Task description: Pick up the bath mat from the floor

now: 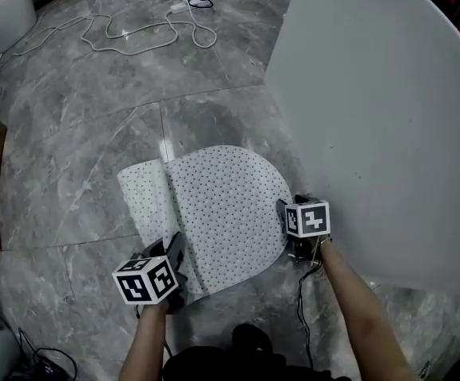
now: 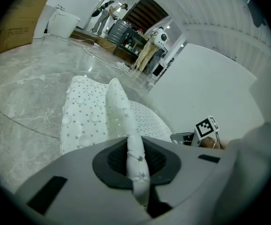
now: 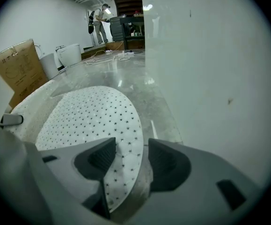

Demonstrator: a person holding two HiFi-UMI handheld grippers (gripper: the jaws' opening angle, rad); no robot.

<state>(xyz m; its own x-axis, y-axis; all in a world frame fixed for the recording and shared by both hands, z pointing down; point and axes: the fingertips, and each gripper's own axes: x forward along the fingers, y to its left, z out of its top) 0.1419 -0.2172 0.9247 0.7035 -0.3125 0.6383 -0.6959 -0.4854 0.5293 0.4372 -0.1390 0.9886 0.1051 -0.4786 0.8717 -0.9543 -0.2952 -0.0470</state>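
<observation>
A white bath mat (image 1: 218, 209) dotted with small star holes lies on the grey marble floor, its left part folded up into a ridge (image 1: 166, 193). My left gripper (image 1: 174, 280) is at the mat's near left edge, shut on that raised fold (image 2: 137, 165), which is pinched between the jaws. My right gripper (image 1: 289, 225) is at the mat's right edge beside the white wall. Its jaws stand open and apart with the mat's rim (image 3: 126, 165) lying loosely between them, the pads not pressing on it.
A large white curved wall (image 1: 380, 117) rises close on the right. A white cable (image 1: 142, 34) snakes over the floor at the back. A cardboard box (image 3: 18, 69) and a white bin (image 3: 72, 53) stand far left. People (image 3: 98, 20) work in the distance.
</observation>
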